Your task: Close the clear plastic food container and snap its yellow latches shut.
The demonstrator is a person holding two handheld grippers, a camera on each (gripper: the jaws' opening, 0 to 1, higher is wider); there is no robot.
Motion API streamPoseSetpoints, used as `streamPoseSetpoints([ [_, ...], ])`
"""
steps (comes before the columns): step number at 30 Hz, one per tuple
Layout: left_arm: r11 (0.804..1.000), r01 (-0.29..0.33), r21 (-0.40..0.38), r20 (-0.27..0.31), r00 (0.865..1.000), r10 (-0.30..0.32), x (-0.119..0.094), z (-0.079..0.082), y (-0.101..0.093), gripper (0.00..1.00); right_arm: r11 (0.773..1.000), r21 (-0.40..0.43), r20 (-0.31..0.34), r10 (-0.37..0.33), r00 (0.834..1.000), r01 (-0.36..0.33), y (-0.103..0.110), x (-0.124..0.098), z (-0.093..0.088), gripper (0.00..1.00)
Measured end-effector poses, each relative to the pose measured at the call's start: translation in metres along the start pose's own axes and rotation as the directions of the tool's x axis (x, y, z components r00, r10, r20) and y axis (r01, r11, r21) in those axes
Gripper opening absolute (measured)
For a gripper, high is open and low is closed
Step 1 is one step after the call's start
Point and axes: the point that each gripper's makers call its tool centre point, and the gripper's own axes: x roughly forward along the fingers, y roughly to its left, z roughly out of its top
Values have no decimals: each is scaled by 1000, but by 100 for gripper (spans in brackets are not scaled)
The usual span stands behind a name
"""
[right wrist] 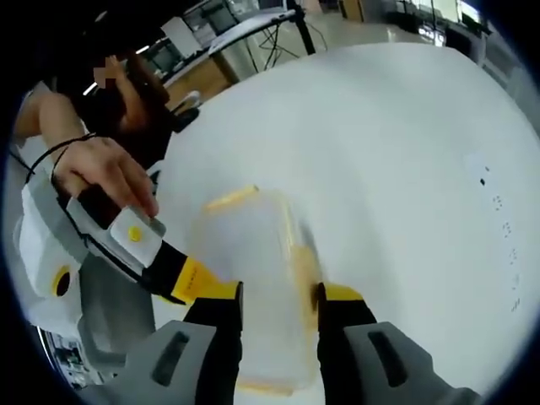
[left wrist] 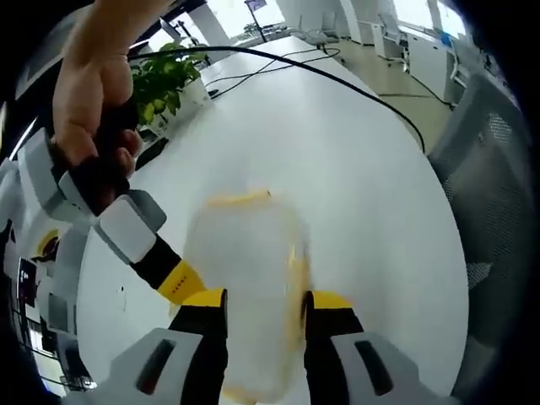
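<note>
Left gripper view: left gripper point(left wrist: 265, 308) fingers apart, flanking clear container point(left wrist: 245, 278) on white counter point(left wrist: 354, 169). Right gripper view: right gripper point(right wrist: 278, 308) fingers apart astride same container point(right wrist: 253, 278), yellow latch point(right wrist: 232, 198) at far end.

On my left gripper view the table point(left wrist: 337, 152) reads plain white, crossed by a black cable point(left wrist: 337, 80). The food container point(left wrist: 245, 278) is clear with a milky blur, its latches point(left wrist: 240, 200) yellow. My left gripper point(left wrist: 263, 316) has black jaws tipped in yellow over grey housing. The right gripper point(left wrist: 126, 228) coming in is grey and white, with a black and yellow jaw. A plant point(left wrist: 164, 80) shows green leaves. On my right gripper view the right gripper point(right wrist: 278, 316) carries the same black, yellow and grey, and the left gripper point(right wrist: 143, 245) is white with a yellow dot.
</note>
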Motion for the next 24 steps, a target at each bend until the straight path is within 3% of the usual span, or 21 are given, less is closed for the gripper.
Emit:
streamPoseSetpoints([
  [8,1000,5,2,-3,1000,-5,0,-1,1,29,1000,4,-19,6,1000,-6,0,1,2,31],
  [19,1000,3,23,-10,1000,-2,-1,0,2,29,999,12,87,34,996,-35,-10,0,2,33],
  [24,1000,3,31,-17,1000,-3,0,0,3,29,999,24,64,38,997,-39,-12,0,6,34],
])
